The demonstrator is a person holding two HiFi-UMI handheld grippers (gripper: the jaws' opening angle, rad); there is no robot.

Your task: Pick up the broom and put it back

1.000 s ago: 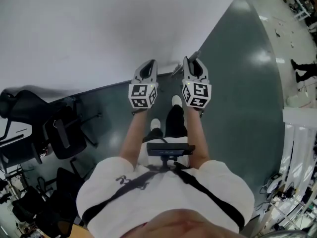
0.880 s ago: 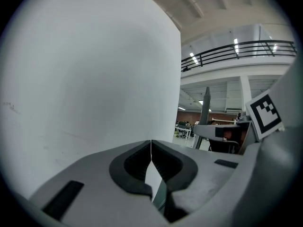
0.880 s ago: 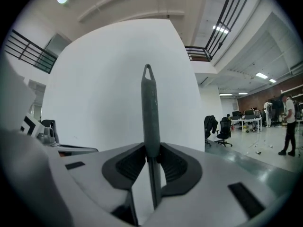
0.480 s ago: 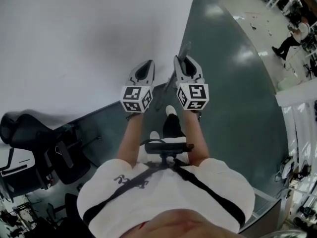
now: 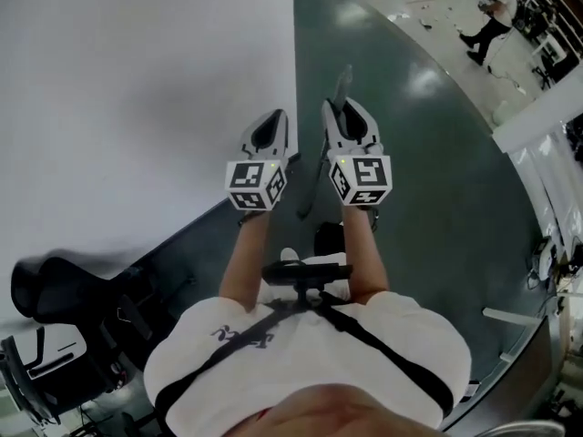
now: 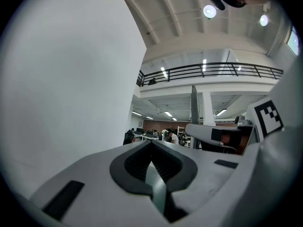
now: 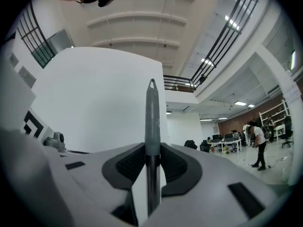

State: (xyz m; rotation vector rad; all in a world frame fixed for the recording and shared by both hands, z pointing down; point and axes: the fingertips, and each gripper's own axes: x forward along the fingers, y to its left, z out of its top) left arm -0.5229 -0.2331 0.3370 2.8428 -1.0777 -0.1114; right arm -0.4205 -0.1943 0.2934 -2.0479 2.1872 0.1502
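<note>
My right gripper (image 5: 344, 107) is shut on the broom's thin grey handle (image 5: 314, 167), which runs slantwise through its jaws. The handle's pointed top (image 5: 344, 69) sticks out beyond the gripper. In the right gripper view the handle (image 7: 151, 112) stands upright, pinched between the dark pads (image 7: 176, 167) of the right gripper (image 7: 152, 148). The broom's head is hidden. My left gripper (image 5: 273, 121) is held beside the right one, a little apart from the handle. In the left gripper view the left gripper (image 6: 150, 143) has its jaws together with nothing in them, and the handle (image 6: 194, 105) shows at the right.
A tall white wall (image 5: 137, 89) runs along the left, meeting the dark green floor (image 5: 419, 171). Black office chairs (image 5: 55, 317) stand at the lower left. A person (image 5: 487, 16) walks far off at the upper right. White furniture (image 5: 547, 107) lines the right side.
Both grippers have risen together with the broom handle, which now stands steeper. The view has swung along the wall, and the chairs have slid toward the lower left.
</note>
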